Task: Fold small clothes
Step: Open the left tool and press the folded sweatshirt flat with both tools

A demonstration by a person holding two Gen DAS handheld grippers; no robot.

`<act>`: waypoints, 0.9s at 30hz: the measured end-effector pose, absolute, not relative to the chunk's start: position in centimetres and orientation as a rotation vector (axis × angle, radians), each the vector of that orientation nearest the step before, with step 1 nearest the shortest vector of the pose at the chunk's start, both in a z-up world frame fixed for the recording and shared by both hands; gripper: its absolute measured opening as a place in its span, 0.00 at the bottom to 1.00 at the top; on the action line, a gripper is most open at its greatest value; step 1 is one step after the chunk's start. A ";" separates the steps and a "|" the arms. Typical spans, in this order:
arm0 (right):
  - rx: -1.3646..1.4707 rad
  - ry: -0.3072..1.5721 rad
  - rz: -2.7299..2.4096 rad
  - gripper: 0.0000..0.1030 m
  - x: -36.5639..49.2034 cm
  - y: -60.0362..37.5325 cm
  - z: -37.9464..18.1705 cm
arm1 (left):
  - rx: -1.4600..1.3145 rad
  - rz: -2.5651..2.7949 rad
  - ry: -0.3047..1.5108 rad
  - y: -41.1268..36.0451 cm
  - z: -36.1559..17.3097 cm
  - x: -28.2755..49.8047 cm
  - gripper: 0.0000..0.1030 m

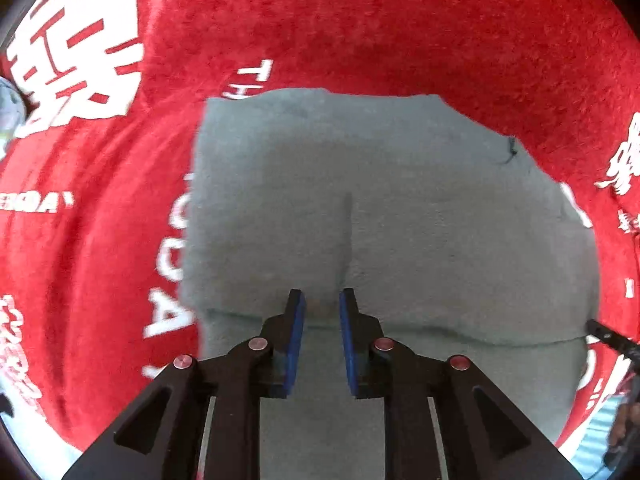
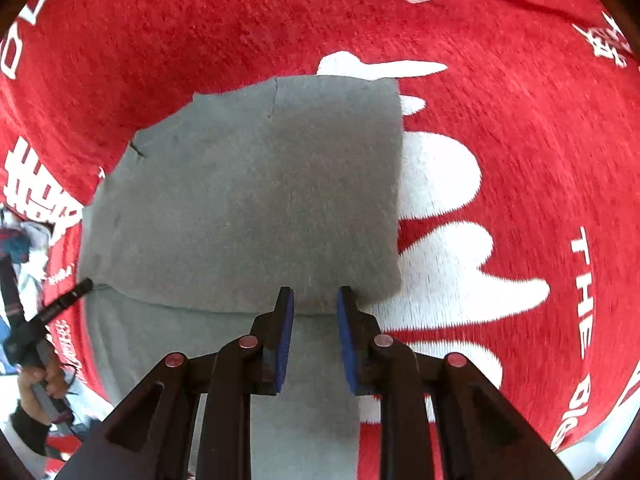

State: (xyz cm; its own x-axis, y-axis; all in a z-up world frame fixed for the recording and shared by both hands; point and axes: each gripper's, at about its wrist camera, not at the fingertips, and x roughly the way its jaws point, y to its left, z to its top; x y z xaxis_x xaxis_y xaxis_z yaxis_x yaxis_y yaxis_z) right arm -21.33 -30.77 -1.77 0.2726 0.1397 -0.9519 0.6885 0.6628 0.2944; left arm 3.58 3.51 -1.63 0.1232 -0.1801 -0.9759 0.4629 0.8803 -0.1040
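**Grey garment folded over, both tools letting go**

Two views look steeply down at a grey garment (image 1: 360,208) lying on a red cloth (image 1: 360,20) with white lettering. What the cloth covers, whether a bench or something else, is hidden.

In the left wrist view, the left tool (image 1: 322,304) enters from 6 o'clock. Its blue-padded jaws stand slightly apart. Grey fabric shows in the gap, but the pads do not pinch it. The tips sit just above a fold edge that runs across the garment from 9 to 3 o'clock. The tip of the other tool shows at 3 o'clock, at the end of that edge.

In the right wrist view, the right tool (image 2: 314,302) also enters from 6 o'clock, jaws a little apart and holding nothing. Its tips hover over the same fold edge, near the garment's right corner. The left tool shows at 8 o'clock, with a hand (image 2: 40,384) around its handle. A small pile of other clothes (image 2: 24,240) lies at 9 o'clock, blurred.

The garment fills the centre of both views. One layer lies flat over another, with a straight side at 3 o'clock in the right view. As a judgement, one fold looks laid down and released. Further folds, and the remaining pile, seem still to do.
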 end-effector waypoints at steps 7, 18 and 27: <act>0.871 1.260 -0.403 0.41 -22.8 -30.7 -0.2 | 0.275 -0.437 1.396 4.0 -0.7 2.6 0.19; 0.889 1.291 -0.337 0.56 -22.0 -30.7 -0.8 | 0.317 -0.433 1.393 2.2 0.5 0.4 0.90; 0.862 1.279 -0.236 0.77 -21.5 -30.0 -0.4 | 0.323 -0.358 1.377 1.8 1.5 -1.8 0.99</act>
State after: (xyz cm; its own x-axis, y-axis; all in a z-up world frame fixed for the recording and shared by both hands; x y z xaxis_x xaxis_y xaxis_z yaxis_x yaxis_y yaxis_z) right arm -21.49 -30.04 -0.41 0.3125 0.2968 -0.9024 0.5992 0.6755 0.4297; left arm -1.76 1.75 1.55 0.1547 -0.0582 -0.9862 0.4298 0.9028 0.0142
